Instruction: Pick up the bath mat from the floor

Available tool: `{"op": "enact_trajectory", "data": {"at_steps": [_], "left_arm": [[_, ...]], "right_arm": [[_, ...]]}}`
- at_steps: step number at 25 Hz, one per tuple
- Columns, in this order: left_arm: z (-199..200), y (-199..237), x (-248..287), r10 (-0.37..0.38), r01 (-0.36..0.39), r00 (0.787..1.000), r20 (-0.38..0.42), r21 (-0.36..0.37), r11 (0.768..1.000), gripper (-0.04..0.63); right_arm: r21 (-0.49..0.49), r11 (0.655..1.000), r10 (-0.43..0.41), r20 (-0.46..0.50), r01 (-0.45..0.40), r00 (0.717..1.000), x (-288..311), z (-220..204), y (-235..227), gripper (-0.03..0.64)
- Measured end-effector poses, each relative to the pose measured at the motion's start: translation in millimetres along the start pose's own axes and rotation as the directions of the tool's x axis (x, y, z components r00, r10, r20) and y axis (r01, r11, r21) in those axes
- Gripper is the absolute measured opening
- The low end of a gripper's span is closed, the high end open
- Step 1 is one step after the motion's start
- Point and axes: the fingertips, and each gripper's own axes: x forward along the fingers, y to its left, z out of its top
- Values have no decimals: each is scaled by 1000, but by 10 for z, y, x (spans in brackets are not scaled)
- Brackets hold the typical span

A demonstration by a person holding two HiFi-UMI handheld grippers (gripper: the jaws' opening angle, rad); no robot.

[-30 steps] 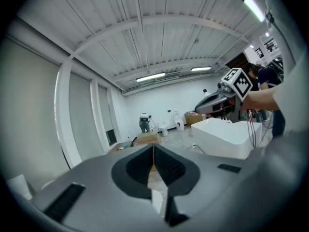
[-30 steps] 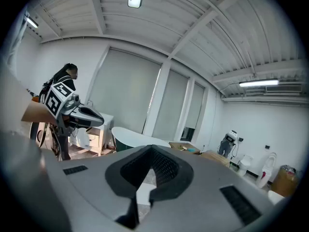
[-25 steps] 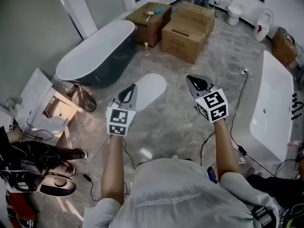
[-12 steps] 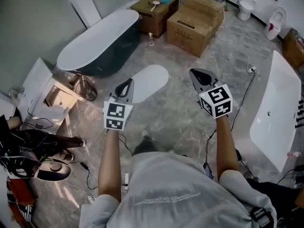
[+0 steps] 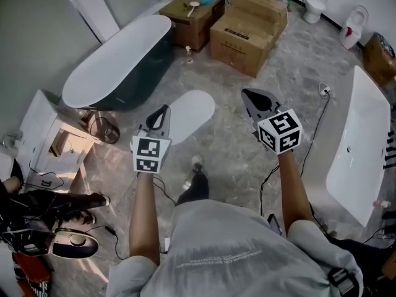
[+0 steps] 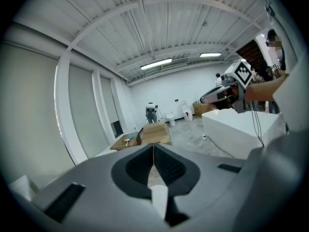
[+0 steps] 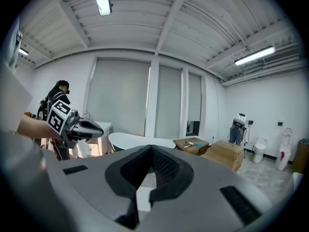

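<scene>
Since the frame 0.5 s back, the person's shoe [image 5: 197, 164] has stepped forward toward the bath mat [image 5: 192, 111], and the 2 grippers keep nearly the same spacing.

I see the bath mat as a white oval lying flat on the grey marbled floor [image 5: 229, 147], not lifted. In the head view the left gripper [image 5: 162, 111] overlaps the mat's near-left edge, but it is held up in the air. The left gripper view looks level across the room, not down at the mat. Its jaws are closed together with nothing between them.

The right gripper [image 5: 247, 95] is held to the right of the mat, clear of it. Its jaws also meet tip to tip and carry nothing.

A dark freestanding bathtub [image 5: 117, 60] stands left of the mat. Cardboard boxes [image 5: 247, 33] stand beyond it. A white bathtub [image 5: 359, 141] lies at the far right, with a black cable [image 5: 312, 135] running along the floor beside it.
</scene>
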Motion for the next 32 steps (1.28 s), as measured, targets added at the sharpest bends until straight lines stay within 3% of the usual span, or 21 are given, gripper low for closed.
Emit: {"op": "enact_trajectory", "data": {"at_steps": [5,9,15,18,27,32], "left_arm": [[-79,583,592,-7,7,1000,-17,-11,1000,18],[-238,1047,1035,28,-27,996,-82,13,1000,17],[-374,1516,1557,-5,2,998,-58,-62,998,17],[-435,1650,1762,-37,34,998,-44,-73,997,17],[-719,1795,2236,-64,52,995,-77,-144,988,17],[-835,1911,2560,-39,20,996,-84,-218,976,17]], "right_arm": [[-36,999,-18,-39,16,999,751,59,-192,14],[-57,996,-66,-29,65,997,1283,171,-398,14],[-97,992,-93,-73,86,993,1991,200,-579,14],[-122,987,-116,-86,105,990,2238,203,-637,14],[-116,992,-65,-192,43,979,2860,-47,-723,14],[-89,996,-36,-247,15,968,3268,-263,-1009,14]]}}
